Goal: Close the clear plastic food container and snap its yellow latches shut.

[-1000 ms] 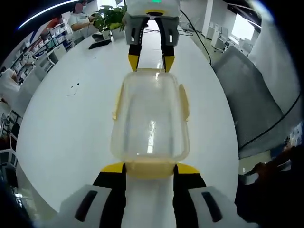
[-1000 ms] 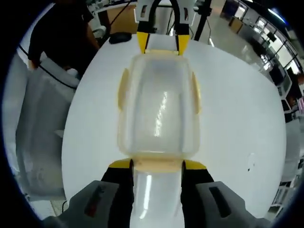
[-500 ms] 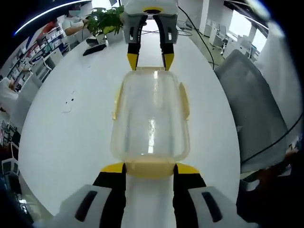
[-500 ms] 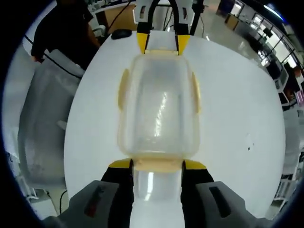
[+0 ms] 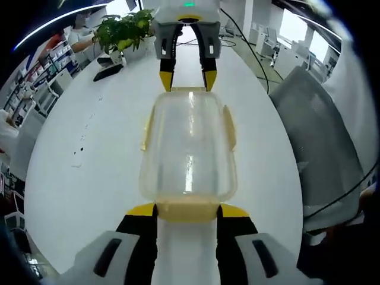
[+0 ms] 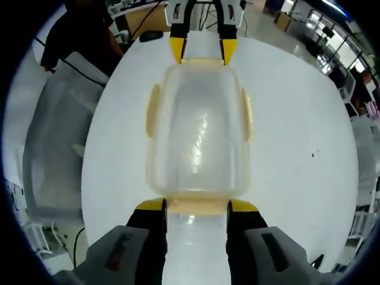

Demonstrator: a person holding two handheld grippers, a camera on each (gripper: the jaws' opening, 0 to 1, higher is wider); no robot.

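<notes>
Office floor with desks, chairs and a white round tabletop (image 5: 71,178) formed the setting; a grey chair back (image 5: 314,130) stood at 3 o'clock in the left gripper view, and a potted plant (image 5: 122,32) with a dark flat item beside it sat at 11 o'clock on the far tabletop. Small dark specks marked the tabletop at 9 o'clock.

Item one: clear plastic food container (image 5: 189,148), lid on, lying lengthwise on the tabletop between my two tools, at the centre of both views. Yellow latches (image 5: 228,126) showed on its long sides at 3 and 9 o'clock, lying against the container wall; whether they were snapped home I could not tell. A further yellow latch (image 5: 187,209) at the near short end sat between my left tool's jaws.

Item two: my left tool (image 5: 187,211), jaws parted to about the width of that end latch, yellow tips flanking it and touching or just beside it. I could not tell whether they pressed on it.

Item three: my right tool (image 6: 196,205), set likewise at the opposite short end, its yellow tips either side of that end's latch (image 6: 196,203), open to the same width. In the left gripper view it stood at 12 o'clock, beyond the container.

Item four: a person in dark clothing (image 6: 83,29) stood at 10 o'clock in the right gripper view, behind a grey chair (image 6: 53,136).
</notes>
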